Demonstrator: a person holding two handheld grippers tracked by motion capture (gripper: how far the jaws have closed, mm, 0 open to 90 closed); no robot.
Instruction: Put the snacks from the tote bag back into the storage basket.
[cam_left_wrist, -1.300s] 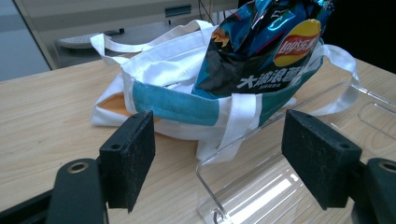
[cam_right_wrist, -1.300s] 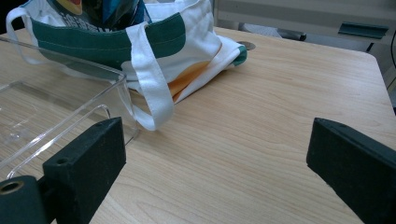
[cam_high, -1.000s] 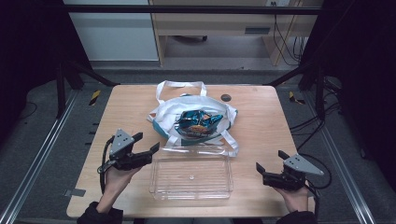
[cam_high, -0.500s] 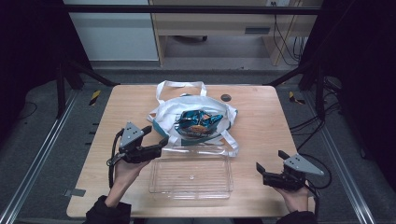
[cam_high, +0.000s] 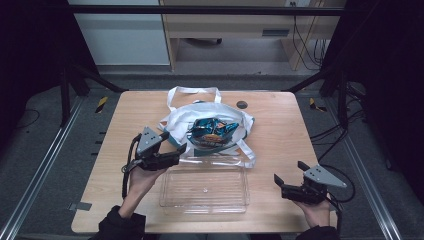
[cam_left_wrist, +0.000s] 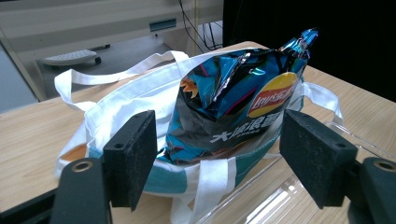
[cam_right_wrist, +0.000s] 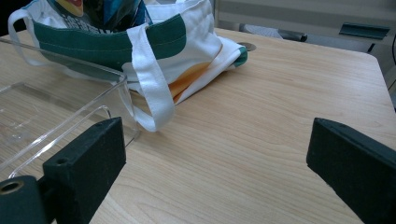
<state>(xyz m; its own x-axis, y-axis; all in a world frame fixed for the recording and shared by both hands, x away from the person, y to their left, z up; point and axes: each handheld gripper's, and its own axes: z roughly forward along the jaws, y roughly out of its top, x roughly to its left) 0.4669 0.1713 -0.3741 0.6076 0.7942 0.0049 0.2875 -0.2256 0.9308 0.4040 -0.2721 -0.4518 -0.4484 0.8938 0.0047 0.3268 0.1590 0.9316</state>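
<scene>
Wooden tabletop (cam_high: 285, 125), pale grain, carries 3 main items: a white tote bag, a crisp packet and a clear plastic tray.

Left gripper (cam_high: 181, 153): held in the person's left hand (cam_high: 141, 176) over the left half of the tabletop, pointing toward the bag. Jaws spread wide, nothing between the pads. In the left gripper view the 2 black pads frame the packet from either side, but whether they touch the bag I cannot tell.

White tote bag (cam_high: 180, 117): lies at the middle of the tabletop, toward the far edge, mouth open toward the person. Green band along the mouth, orange patch on the side, 2 white strap handles; 1 handle loops toward the far edge, the other trails down over the tray's far right corner.

Crisp packet (cam_high: 214, 131): blue and black foil, yellow-red logo, sits inside the bag's mouth and sticks out of it. In the left gripper view (cam_left_wrist: 233, 102) it stands tilted, crimped top toward the upper right.

Clear plastic tray (cam_high: 205, 187): rectangular, just on the near side of the bag, close to the near edge at the middle. Its far rim touches the bag's mouth.

Small dark round disc (cam_high: 242, 104): set in the tabletop near the far edge, right of the bag.

Right gripper (cam_high: 286, 179): in the person's right hand (cam_high: 316, 210) at the near right corner of the tabletop, well apart from the tray. Jaws spread wide, gripping nothing; bare wood between the pads in the right gripper view.
</scene>
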